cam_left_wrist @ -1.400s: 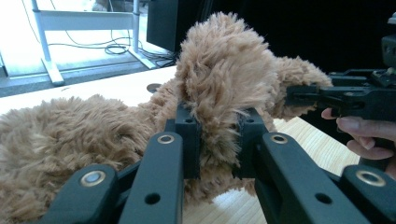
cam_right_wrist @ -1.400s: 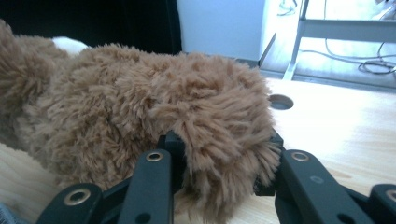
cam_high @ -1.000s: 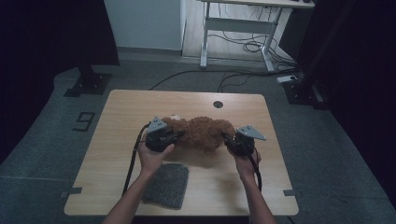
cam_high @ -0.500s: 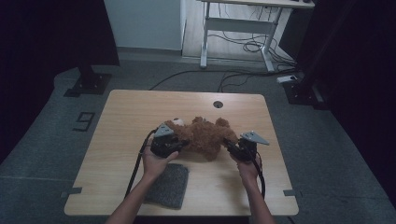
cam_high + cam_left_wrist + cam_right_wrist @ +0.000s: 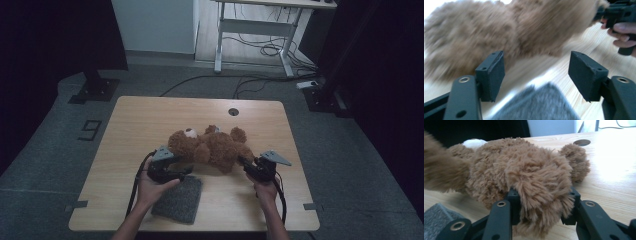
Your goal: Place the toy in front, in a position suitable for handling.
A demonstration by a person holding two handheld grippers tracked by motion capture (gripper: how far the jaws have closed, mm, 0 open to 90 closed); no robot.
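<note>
The right gripper (image 5: 541, 207) pinches a plush leg of the teddy bear (image 5: 212, 147), its two jaws sunk into the fur on either side in the right gripper view, though they have just been easing apart a little while the pads press on the limb. The left gripper (image 5: 536, 72) stands spread wide with nothing between its pads (image 5: 495, 72); its jaws have just been opening, and in its own view the bear's brown fur lies just ahead and to the left of the gap, blurred, with bare wood under the opening. A grey felt-like pad (image 5: 178, 199) lies on the wooden table (image 5: 140, 120) just below that gripper, near the person's left hand (image 5: 150, 187). Seen from above, the bear lies on its back near the middle of the table, its long axis running across from left to right: head with the white muzzle toward the left gripper (image 5: 167, 167), legs toward the right gripper (image 5: 252, 167). The bear is thus let go at the head end and held at the leg end, so any next pull or lift would likely turn on the right hand (image 5: 265, 187), with the head end lying free just beyond the open left jaws.
</note>
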